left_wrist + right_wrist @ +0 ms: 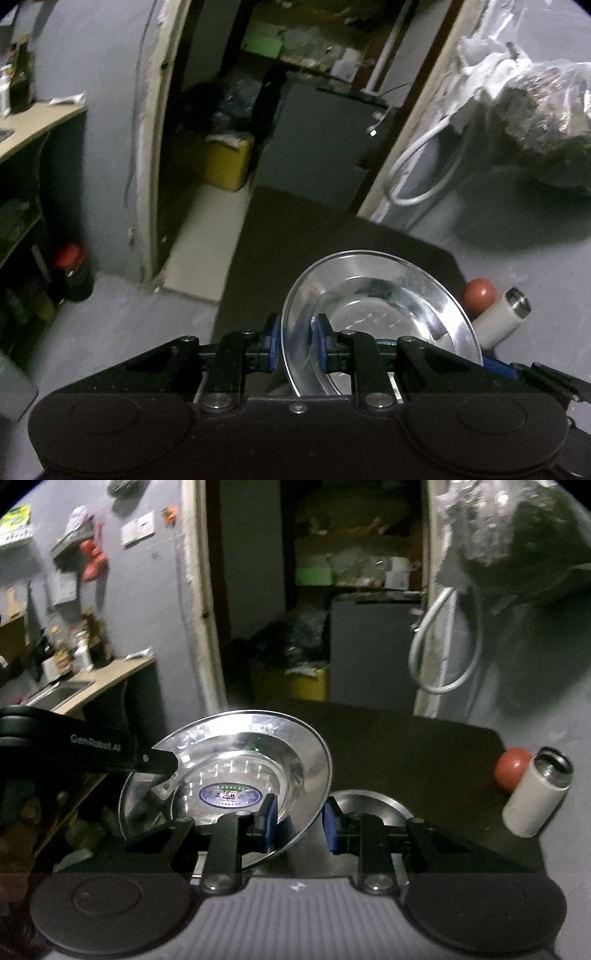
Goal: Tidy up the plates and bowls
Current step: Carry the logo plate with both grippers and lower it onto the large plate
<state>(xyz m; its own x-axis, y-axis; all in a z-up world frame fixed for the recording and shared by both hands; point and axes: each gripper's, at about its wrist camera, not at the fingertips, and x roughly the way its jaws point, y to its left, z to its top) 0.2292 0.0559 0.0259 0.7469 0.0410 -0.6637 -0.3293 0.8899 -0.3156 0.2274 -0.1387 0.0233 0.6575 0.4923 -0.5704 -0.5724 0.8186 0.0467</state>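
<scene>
Legible text is confined to the right wrist view. The black body of the left gripper (162, 762), entering from the left edge, carries the printed wording "GenRobot.AI" in pale letters along its arm. An oval blue sticker (230, 796) sits at the centre of the steel plate (295, 746); it bears small lettering and a central emblem, but these are too blurred to read. No readable text, number or sign appears in the left wrist view.

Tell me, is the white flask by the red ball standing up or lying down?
Lying down, tilted: the white flask rests on its side beside the red ball, its open steel mouth facing up and away. No cap is on it.
</scene>
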